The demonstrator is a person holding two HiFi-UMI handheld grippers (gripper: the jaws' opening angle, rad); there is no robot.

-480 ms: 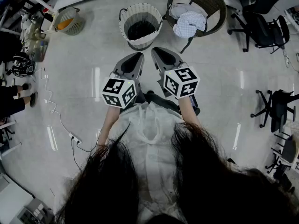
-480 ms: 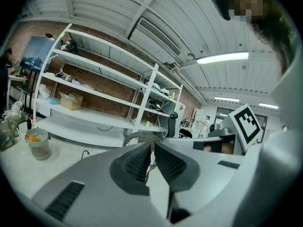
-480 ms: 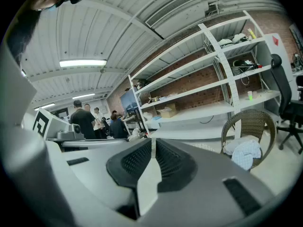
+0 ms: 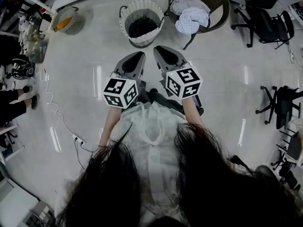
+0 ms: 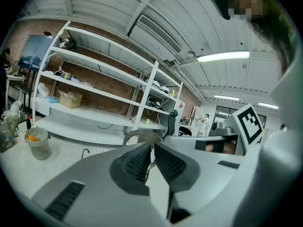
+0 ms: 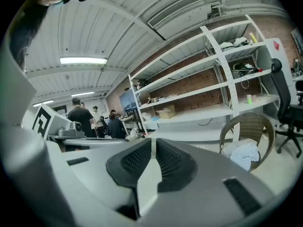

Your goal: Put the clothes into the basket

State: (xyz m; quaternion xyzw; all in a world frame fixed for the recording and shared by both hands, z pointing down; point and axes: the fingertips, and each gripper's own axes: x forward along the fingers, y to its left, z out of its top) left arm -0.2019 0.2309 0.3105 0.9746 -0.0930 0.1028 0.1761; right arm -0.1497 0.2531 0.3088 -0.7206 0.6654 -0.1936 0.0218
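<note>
Clothes lie in wicker chair, just beside white basket.

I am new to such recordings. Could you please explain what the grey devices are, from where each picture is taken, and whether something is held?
A person, not a robot, holds a two-jaw tool in each hand: the left gripper and the right gripper. One picture comes from a camera on the head, looking down; the others from a camera on each gripper. On the floor stand a white basket and a wicker chair bearing clothes. Both grippers are shut and empty.
</note>
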